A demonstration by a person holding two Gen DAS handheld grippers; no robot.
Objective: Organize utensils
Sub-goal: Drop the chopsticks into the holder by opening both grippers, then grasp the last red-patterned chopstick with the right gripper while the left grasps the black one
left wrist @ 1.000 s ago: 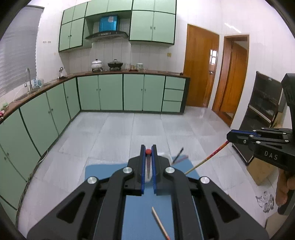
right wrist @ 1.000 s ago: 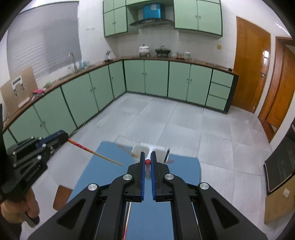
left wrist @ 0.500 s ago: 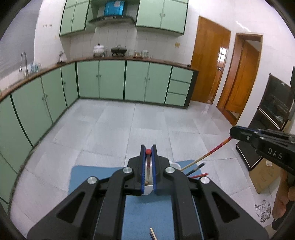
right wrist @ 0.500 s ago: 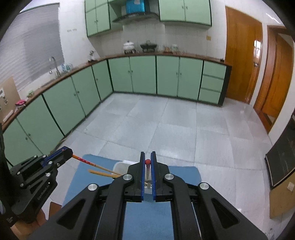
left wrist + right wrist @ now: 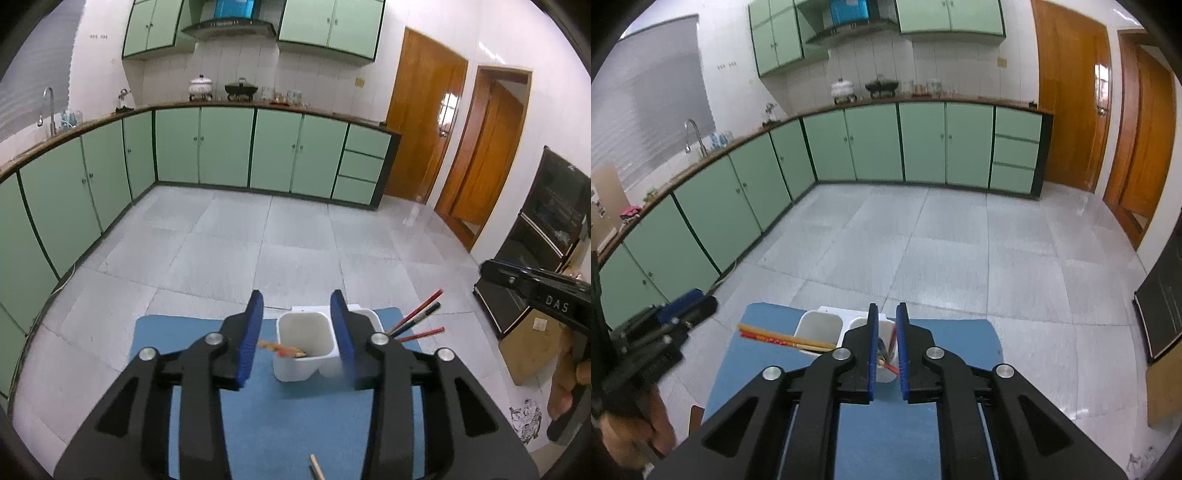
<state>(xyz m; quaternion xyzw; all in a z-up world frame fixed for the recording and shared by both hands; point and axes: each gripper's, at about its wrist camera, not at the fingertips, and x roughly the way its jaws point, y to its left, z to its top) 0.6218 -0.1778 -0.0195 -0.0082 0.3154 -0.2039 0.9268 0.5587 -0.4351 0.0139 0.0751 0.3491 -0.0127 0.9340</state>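
Observation:
A white two-compartment holder (image 5: 303,363) stands at the far end of a blue mat (image 5: 295,413). My left gripper (image 5: 296,299) hangs over its left compartment with jaws opening and nothing between the pads. Wooden chopsticks (image 5: 282,348) lean in that compartment. Red and dark chopsticks (image 5: 417,321) stick out of the right compartment. In the right wrist view my right gripper (image 5: 887,310) is over the right compartment of the holder (image 5: 827,314), its jaws opening a little. A red chopstick (image 5: 892,338) stands loose between them, its lower end in the cup.
One loose chopstick (image 5: 317,467) lies on the mat near me. A person's hand (image 5: 565,387) holds the right gripper at the right edge. A cardboard box (image 5: 532,343) and a dark cabinet (image 5: 546,229) stand to the right. Green cabinets (image 5: 738,199) line the far walls.
Both grippers came down toward the holder. The left jaws went from shut on a chopstick to wide apart, and the chopstick now lies in the left compartment. The right jaws parted slightly.

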